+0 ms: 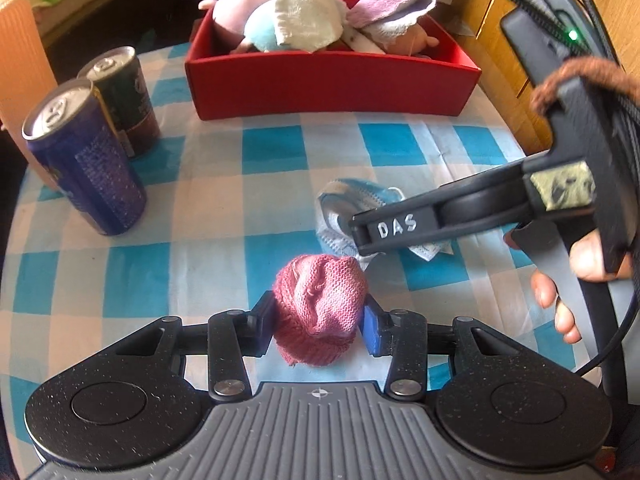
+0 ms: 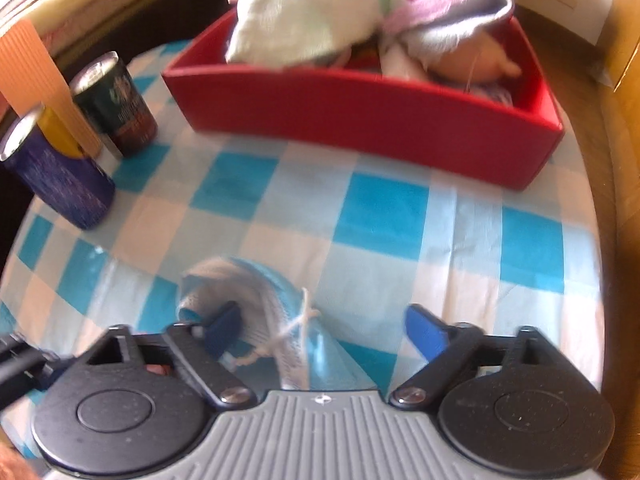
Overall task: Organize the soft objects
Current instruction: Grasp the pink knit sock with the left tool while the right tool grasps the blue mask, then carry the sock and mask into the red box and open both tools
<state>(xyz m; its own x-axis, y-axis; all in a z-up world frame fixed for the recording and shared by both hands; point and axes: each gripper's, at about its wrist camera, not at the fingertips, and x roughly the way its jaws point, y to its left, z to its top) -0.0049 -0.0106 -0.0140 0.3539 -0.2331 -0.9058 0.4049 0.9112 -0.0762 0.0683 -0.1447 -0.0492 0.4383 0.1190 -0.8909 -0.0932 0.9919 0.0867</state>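
Pink knit cloth [image 1: 320,308] | clamped between left gripper [image 1: 318,322] pads

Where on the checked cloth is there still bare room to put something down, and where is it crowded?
Bare cloth runs between the cans and the face mask, up to the red box. More lies right of the mask, below the box, in the right wrist view. Crowded: the box, heaped with soft toys and towels, and the near middle, where pink knit and mask lie.
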